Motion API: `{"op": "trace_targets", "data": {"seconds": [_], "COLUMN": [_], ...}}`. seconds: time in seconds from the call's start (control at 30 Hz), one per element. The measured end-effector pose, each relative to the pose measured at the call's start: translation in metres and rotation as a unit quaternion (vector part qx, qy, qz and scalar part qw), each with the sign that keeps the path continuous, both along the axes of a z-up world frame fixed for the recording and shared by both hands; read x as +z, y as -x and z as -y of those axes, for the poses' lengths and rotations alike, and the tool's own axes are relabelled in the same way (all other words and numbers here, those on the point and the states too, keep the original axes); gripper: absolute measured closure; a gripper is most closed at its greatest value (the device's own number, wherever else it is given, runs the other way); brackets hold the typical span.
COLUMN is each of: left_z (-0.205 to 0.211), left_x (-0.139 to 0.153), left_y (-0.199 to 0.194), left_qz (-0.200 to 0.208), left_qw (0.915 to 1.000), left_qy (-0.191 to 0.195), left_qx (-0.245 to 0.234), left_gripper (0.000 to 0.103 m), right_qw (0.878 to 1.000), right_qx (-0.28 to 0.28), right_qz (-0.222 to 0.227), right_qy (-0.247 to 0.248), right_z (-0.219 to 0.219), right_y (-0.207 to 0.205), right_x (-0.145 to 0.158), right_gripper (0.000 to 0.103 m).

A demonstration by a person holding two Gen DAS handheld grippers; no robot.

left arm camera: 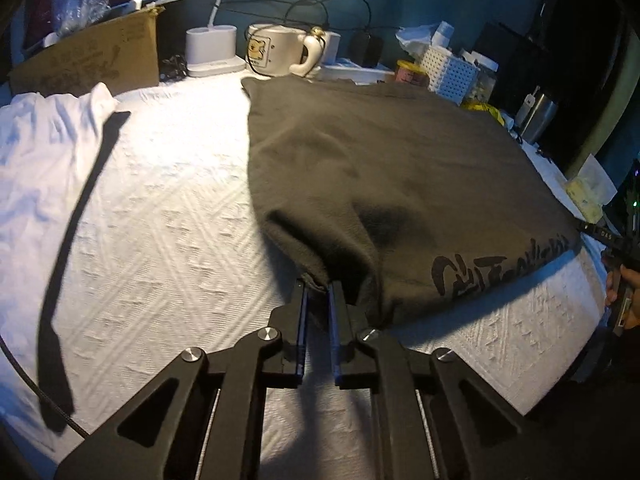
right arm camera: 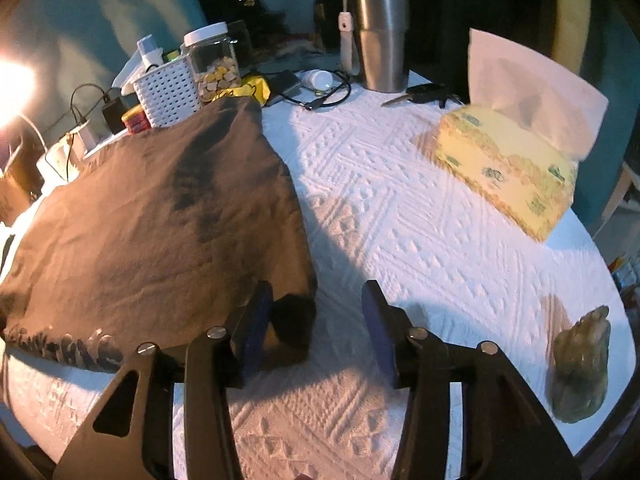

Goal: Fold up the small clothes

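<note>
While the dark grey T-shirt [left arm camera: 384, 168] lay spread on the white textured table [left arm camera: 168, 216], the left claw [left arm camera: 318, 290] was clamped on its near corner. Over on the right, the right claw [right arm camera: 318, 304] stood apart, the shirt's other corner [right arm camera: 294, 320] loose between its fingers.

One dark garment [left arm camera: 380, 168], one white garment [left arm camera: 36, 152], perhaps one mug [left arm camera: 280, 50], one tumbler [right arm camera: 380, 40].
</note>
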State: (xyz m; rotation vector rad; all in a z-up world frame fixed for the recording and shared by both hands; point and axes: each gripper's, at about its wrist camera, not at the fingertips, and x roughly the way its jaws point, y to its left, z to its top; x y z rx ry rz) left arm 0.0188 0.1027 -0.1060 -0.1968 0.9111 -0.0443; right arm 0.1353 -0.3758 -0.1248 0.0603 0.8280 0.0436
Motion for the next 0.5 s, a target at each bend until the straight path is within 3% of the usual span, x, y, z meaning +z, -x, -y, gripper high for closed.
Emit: {"op": "trace_targets", "data": {"seconds": [0.3,0.4,0.5], "left_z": [-0.006,-0.013,-0.016], "left_x": [0.013,0.011,0.009], "left_y": [0.006,0.008,0.01], "left_qz": [0.004,-0.004,-0.006], "left_qw": [0.9998,0.9997,0.9997], "left_qy": [-0.019,-0.022,-0.022], "left_qx": [-0.003,0.009,0.013], "left_gripper": [0.097,0.098,0.098], "right_qw": [1.0,1.0,1.0], "right_qx": [0.009,0.026,0.026], "right_qz": [0.005,0.002,0.002], "right_qy": [-0.022,0.004,0.008], "right_z": [-0.008,-0.022,-0.023], "right_y": [0.008,0.01,0.012], "right_x": [-0.007,-0.01,-0.008], "right_gripper": [0.055,0.094,0.099]}}
